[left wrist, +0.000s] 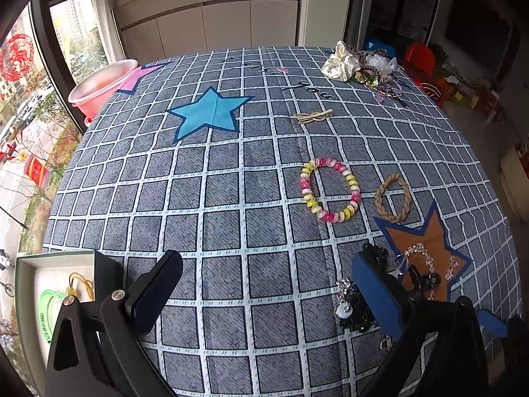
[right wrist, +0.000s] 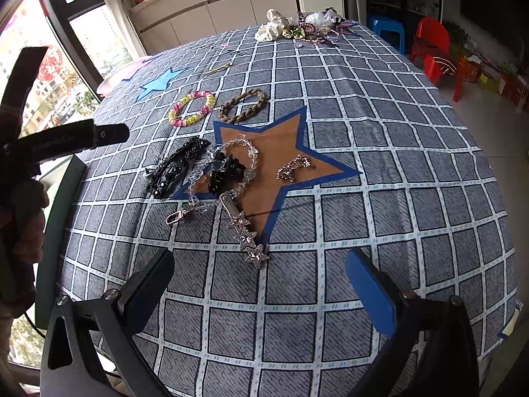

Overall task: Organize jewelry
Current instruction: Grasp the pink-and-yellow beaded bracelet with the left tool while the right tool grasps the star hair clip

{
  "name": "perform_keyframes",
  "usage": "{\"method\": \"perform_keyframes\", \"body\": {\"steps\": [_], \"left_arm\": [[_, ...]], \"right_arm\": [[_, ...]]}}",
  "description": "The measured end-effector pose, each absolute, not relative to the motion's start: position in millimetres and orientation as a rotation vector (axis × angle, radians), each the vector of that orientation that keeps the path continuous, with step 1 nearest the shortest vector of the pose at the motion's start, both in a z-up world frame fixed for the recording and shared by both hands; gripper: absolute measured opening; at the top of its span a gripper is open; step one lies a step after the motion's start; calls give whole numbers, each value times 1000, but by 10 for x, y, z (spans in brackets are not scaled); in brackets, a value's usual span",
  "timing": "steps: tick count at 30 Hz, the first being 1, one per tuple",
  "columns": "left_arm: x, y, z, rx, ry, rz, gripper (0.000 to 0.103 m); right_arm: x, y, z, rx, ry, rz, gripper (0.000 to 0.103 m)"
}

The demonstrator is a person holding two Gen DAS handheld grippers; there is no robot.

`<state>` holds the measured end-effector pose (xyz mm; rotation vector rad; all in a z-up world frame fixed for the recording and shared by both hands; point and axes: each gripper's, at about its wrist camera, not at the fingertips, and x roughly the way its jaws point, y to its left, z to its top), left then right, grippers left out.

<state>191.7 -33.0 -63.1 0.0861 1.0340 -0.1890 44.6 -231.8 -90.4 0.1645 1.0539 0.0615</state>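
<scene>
**Grey checked cloth, jewellery scattered, box at the left edge**

Grey checked tablecloth (right wrist: 363, 106) with coloured stars covers the whole table, and your work lies on and around its brown star. Nearest your right gripper (right wrist: 261, 284) is the silver hair clip set with star-shaped stones (right wrist: 246, 235), lying flat with its star end just ahead of the open, empty fingers. Start there, I'd judge: it is the one piece clear of the tangle.

Line the fingers across the clip's narrow width, not along it, and come down low so the pads catch the metal bar rather than the stones; it looks thin and will likely slide on the cloth.

Just beyond it, the clear crystal bead chain with a gold clasp (right wrist: 231, 165) loops around the black claw hair clip (right wrist: 226, 168), with the black beaded barrette (right wrist: 178, 165) beside them. Its upper end lies right at that chain, so lift slowly to avoid dragging it.

Farther out sit the pink and yellow bead bracelet (left wrist: 329, 192) and the tan braided rope ring (left wrist: 393, 198), well apart from the pile.

Your left gripper (left wrist: 264, 294) is open too and holds nothing. The white-lined box with a dark rim (left wrist: 23, 284), already holding a green bangle (left wrist: 46, 311), lies at its left; carry pieces there.
</scene>
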Motion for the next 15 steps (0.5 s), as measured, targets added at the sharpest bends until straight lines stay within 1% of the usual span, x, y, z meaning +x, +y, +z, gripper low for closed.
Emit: {"method": "perform_keyframes", "body": {"steps": [6,8,11,15], "left_arm": [[2236,-460,-780,85,1057,-198,103],[2329,-503,-839,85,1071,-203,103],[2449,-555,-924,80,1094,-210,95],[2546,-601,-1017,74,1115,-210,95]], "right_arm": [[596,-2202,-999,108,1071,56,88],[631,-2153,-1005,62,1062,42,81],[674,-2089,-1012,15,1059,40,78],[682,-2011,-1026,-43,1052,40,75]]}}
